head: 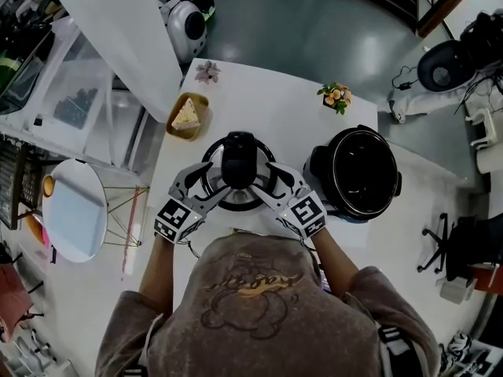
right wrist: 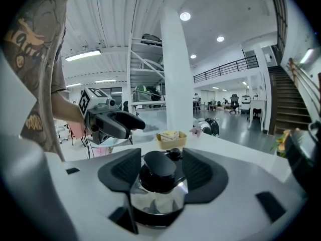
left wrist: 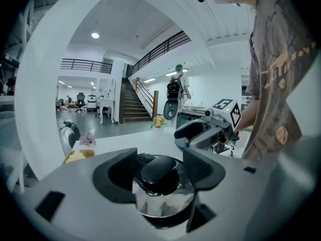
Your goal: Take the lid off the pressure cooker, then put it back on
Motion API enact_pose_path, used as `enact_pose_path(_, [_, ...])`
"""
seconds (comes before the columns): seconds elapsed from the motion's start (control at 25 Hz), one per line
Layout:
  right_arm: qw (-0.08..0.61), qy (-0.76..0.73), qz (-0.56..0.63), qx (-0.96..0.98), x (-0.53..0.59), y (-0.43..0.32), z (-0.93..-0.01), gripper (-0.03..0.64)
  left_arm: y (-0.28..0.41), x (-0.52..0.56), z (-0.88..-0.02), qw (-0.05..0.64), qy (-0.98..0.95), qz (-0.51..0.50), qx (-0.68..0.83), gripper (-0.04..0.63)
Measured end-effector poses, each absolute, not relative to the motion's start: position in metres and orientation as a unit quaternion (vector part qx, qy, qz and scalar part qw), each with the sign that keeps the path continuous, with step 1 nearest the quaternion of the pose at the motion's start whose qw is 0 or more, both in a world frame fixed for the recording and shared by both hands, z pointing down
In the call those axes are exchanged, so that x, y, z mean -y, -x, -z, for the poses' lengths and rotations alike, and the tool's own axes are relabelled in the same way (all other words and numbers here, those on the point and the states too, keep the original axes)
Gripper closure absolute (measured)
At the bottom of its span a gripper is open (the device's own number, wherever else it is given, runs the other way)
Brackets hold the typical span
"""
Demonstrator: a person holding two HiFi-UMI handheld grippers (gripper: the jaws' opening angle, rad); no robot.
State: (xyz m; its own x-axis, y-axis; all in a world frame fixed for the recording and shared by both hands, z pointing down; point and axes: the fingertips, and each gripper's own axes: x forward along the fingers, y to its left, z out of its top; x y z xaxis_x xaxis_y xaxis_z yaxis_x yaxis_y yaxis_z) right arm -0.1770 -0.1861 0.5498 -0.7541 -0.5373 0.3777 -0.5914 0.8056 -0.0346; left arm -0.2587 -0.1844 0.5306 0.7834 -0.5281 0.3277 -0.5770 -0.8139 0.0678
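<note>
Lid off cooker, just left of it over table. Left gripper, right gripper both spread wide, straddling black knob, pads not pressing. Steel lid likely heavy, rigid, slick; grab by knob.

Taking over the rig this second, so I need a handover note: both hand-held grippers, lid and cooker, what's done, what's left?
Left hand-held gripper: jaws apart, either side of the lid's black knob, no pad clearly pressing.
Right hand-held gripper: the same, from the opposite side.
Lid: off, between both grippers, left of the open pressure cooker on the white table.
Done: lid removed.
Left: put it back on.
</note>
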Motion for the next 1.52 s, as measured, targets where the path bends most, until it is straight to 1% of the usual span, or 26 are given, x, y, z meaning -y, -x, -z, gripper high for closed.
enact_pose_path(0.24, [0.202, -0.279, -0.090, 0.934, 0.189, 0.185, -0.573, 0.367, 0.248, 0.186, -0.553, 0.083, -0.945, -0.174, 0.265, 0.318])
enact_pose_path(0.48, [0.235, -0.249, -0.089, 0.935, 0.191, 0.195, -0.597, 0.341, 0.240, 0.192, -0.582, 0.084, -0.946, -0.206, 0.236, 0.311])
enact_pose_path(0.64, [0.262, -0.239, -0.091, 0.931, 0.191, 0.195, -0.613, 0.336, 0.237, 0.197, -0.597, 0.089, -0.947, -0.216, 0.221, 0.310])
enact_pose_path(0.8, [0.247, -0.233, -0.093, 0.936, 0.197, 0.203, -0.613, 0.336, 0.233, 0.202, -0.603, 0.084, -0.949, -0.224, 0.205, 0.316])
enact_pose_path(1.08, [0.257, -0.205, -0.089, 0.940, 0.203, 0.209, -0.617, 0.341, 0.226, 0.206, -0.610, 0.088, -0.955, -0.227, 0.172, 0.321])
enact_pose_path(1.16, [0.256, -0.199, -0.093, 0.942, 0.203, 0.209, -0.617, 0.353, 0.225, 0.207, -0.610, 0.090, -0.956, -0.225, 0.165, 0.318])
enact_pose_path(1.52, [0.257, -0.194, -0.104, 0.941, 0.204, 0.211, -0.616, 0.360, 0.227, 0.209, -0.609, 0.105, -0.954, -0.232, 0.157, 0.325])
